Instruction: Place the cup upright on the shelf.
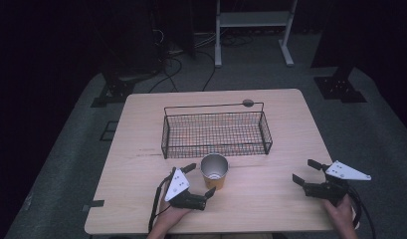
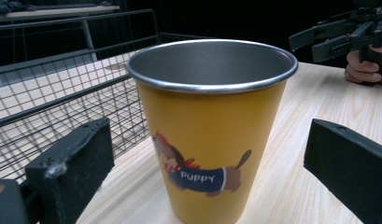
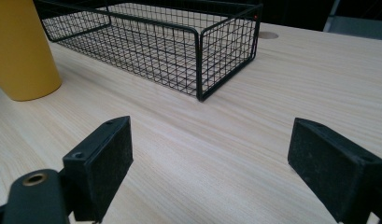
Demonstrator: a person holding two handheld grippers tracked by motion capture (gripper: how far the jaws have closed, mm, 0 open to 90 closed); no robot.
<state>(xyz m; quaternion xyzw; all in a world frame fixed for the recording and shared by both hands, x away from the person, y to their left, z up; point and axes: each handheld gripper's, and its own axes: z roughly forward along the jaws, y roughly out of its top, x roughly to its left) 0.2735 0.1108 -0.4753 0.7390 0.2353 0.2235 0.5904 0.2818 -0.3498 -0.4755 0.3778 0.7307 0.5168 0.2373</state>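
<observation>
A yellow metal cup [image 1: 214,171] with a cartoon dog and the word PUPPY stands upright on the wooden table [image 1: 270,204], just in front of a black wire basket [image 1: 216,132]. My left gripper [image 1: 200,179] is open, its jaws on either side of the cup [image 2: 212,130] without touching it. At the table's right my right gripper [image 1: 305,172] is open over bare wood with nothing between its jaws. In the right gripper view the cup [image 3: 21,51] is at far left and the basket [image 3: 156,42] lies ahead.
The wire basket [image 2: 62,102] is empty and has a raised handle at its back. A round hole [image 1: 248,103] marks the table's far edge. Beyond the table are a white shelf frame [image 1: 253,30], stand bases and floor cables.
</observation>
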